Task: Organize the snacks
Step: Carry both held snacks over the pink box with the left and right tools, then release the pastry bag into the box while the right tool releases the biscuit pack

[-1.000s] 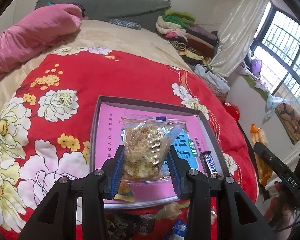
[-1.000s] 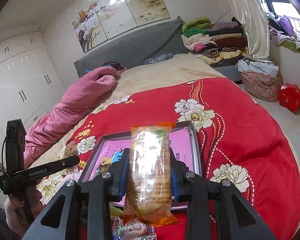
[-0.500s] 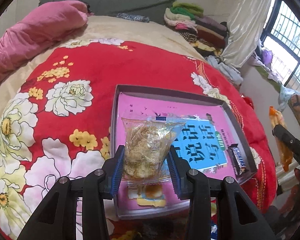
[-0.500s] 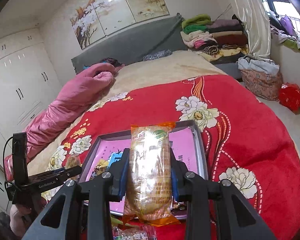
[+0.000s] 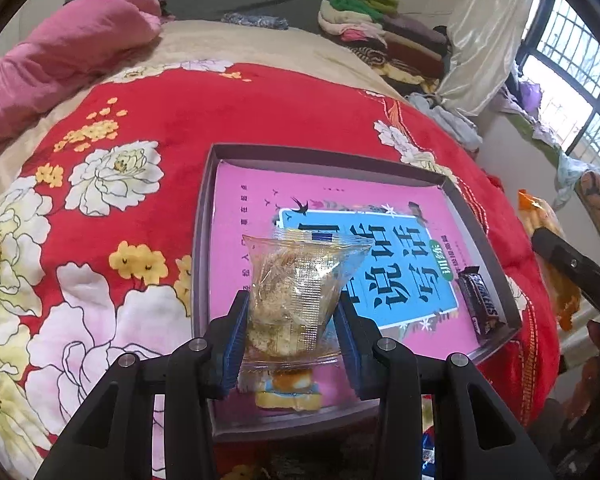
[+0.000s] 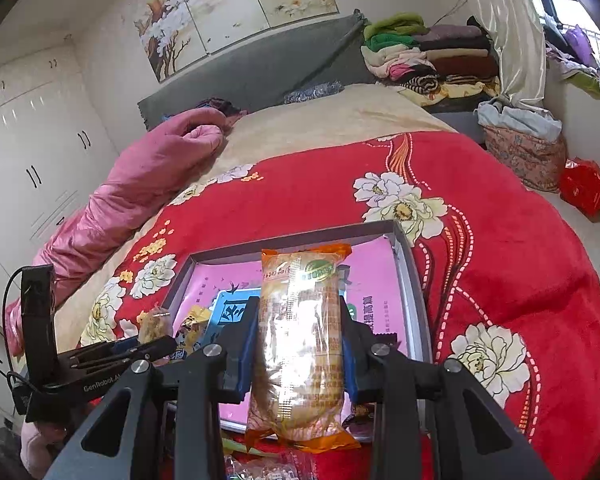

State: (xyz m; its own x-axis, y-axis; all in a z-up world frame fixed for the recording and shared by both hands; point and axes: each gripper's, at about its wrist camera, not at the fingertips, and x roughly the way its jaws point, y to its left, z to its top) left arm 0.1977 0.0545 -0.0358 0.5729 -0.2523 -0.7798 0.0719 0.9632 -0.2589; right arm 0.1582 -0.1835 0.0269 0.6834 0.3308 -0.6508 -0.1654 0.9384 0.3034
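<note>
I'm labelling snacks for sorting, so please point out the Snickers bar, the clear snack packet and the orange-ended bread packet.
Snickers bar [image 5: 480,304]: left wrist view, wrapper's middle.
Clear snack packet [image 5: 296,288]: left wrist view, front face.
Orange-ended bread packet [image 6: 300,340]: right wrist view, front middle.

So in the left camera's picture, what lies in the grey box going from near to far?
A small yellow snack at the near edge → the clear packet held in the left tool → the blue title panel of the pink sheet → the box's far wall. The Snickers bar lies at the right wall.
</note>
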